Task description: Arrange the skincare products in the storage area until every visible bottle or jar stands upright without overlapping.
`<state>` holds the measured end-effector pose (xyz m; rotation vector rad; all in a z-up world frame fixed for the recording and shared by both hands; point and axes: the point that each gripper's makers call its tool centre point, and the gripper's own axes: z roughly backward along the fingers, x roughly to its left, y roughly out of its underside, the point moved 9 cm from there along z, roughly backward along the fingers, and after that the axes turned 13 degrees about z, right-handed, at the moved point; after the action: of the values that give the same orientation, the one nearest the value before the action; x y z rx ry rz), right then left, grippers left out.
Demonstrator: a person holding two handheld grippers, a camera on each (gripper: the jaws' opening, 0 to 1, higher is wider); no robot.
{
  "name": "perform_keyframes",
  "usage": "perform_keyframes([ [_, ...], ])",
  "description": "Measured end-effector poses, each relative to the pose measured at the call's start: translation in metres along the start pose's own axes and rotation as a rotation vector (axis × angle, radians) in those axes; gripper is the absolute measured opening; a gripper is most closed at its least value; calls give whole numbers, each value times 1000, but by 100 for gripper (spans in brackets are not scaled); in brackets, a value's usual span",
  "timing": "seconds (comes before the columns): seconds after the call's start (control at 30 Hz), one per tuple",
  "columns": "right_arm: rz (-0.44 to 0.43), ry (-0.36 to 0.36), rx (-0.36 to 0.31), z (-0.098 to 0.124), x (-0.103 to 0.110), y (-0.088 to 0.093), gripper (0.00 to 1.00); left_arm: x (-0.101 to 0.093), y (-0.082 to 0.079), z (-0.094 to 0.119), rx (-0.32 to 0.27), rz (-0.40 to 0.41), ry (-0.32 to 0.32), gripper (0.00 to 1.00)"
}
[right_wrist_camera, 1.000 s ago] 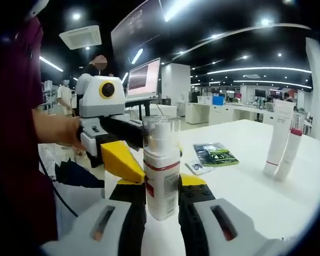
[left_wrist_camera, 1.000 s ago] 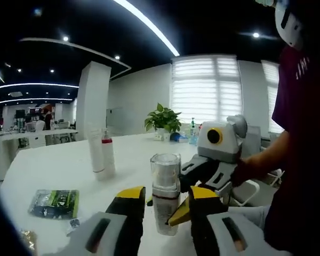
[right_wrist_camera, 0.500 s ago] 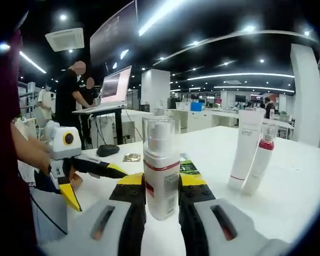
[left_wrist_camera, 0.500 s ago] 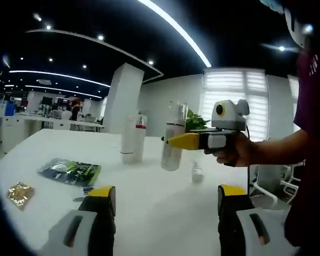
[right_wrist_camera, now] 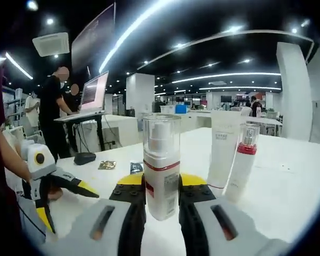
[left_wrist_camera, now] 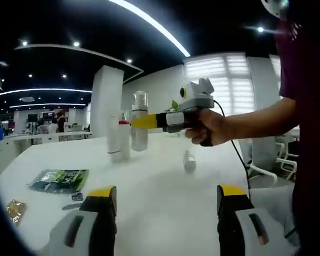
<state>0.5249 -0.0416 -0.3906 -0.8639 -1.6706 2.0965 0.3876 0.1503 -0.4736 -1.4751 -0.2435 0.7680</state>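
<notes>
The right hand-held gripper (right_wrist_camera: pixel 156 194) is closed on the clear-capped pump bottle (right_wrist_camera: pixel 161 168), holding it upright just beside the white tube (right_wrist_camera: pixel 224 149) and the red-collared bottle (right_wrist_camera: pixel 241 162), both of which stand upright on the white desk (right_wrist_camera: pixel 288 181). In the left gripper view the same bottle (left_wrist_camera: pixel 139 121) is seen carried at the group, close to the two standing items; whether its base touches the desk cannot be told. The left hand-held gripper (left_wrist_camera: pixel 162 210) is wide open and holds nothing. A small bottle (left_wrist_camera: pixel 189 160) sits apart on the desk; its posture is too blurred to judge. A green sachet (left_wrist_camera: pixel 58 179) and a gold packet (left_wrist_camera: pixel 15 209) lie flat nearby. Judgement: two products are placed, the third is near placement but not released, and the small bottle is likely left to handle.
</notes>
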Motion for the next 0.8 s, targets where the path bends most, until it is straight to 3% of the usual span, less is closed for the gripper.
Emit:
perform_keyframes([
  [0.17, 0, 33, 16, -11, -16, 4, 21, 3, -3, 2, -13, 76, 6, 67],
  [0.4, 43, 53, 27, -27, -29, 11, 21, -2, 1, 0, 22, 62, 26, 67],
  [0.8, 17, 21, 95, -48, -45, 43, 21, -2, 2, 0, 31, 55, 27, 65],
])
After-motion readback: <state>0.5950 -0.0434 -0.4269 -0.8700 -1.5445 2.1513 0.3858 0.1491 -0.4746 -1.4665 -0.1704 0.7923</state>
